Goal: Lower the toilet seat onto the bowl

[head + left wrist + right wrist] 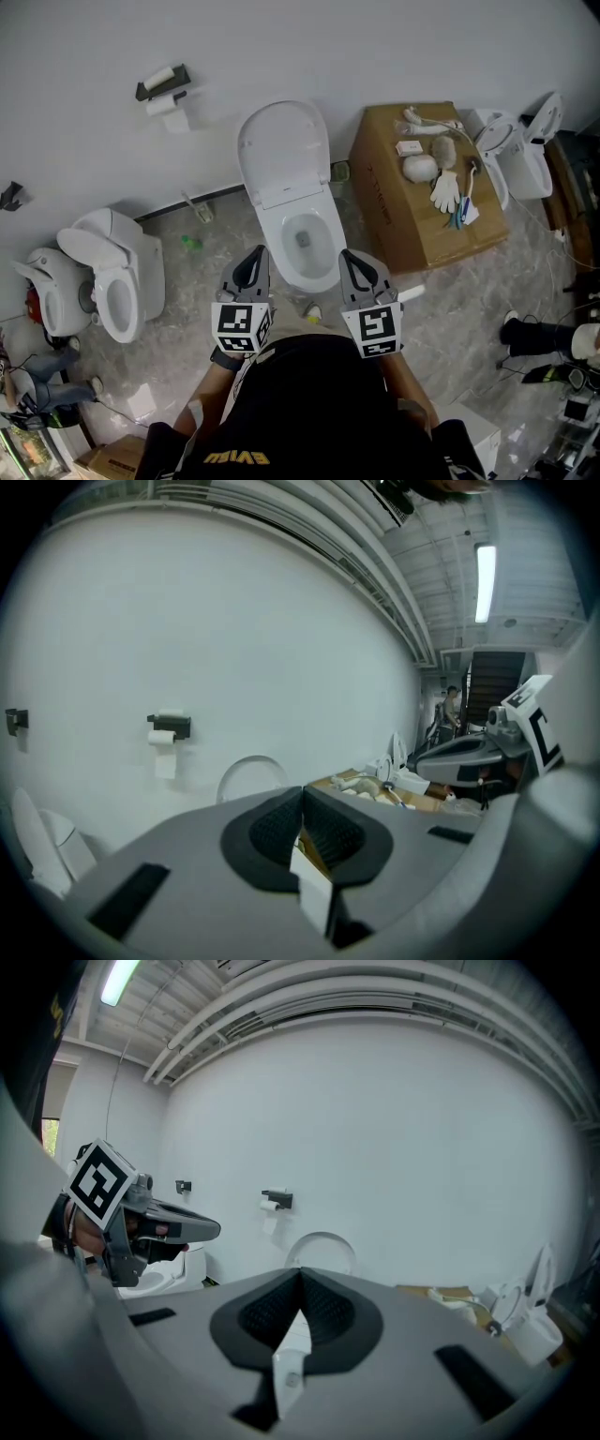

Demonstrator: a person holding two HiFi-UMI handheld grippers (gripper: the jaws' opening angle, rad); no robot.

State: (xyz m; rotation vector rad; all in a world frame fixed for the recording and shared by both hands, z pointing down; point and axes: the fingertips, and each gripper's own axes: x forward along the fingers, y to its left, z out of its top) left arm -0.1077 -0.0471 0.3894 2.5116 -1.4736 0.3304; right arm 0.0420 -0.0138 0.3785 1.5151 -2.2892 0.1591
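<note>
The white toilet stands against the wall in the head view, its seat and lid (281,155) raised upright above the open bowl (323,267). My left gripper (255,255) hovers just left of the bowl's front and my right gripper (352,258) just right of it. Both are shut with nothing between the jaws, and neither touches the toilet. In the left gripper view the raised seat (248,771) shows beyond the shut left gripper (302,794). The right gripper view shows the raised seat (323,1244) past the closed right gripper (300,1274).
A cardboard box (394,220) with gloves and small items sits right of the toilet. A second toilet (117,281) stands at the left and a third (525,155) at the far right. A paper holder (161,89) hangs on the wall. A green item (190,243) lies on the floor.
</note>
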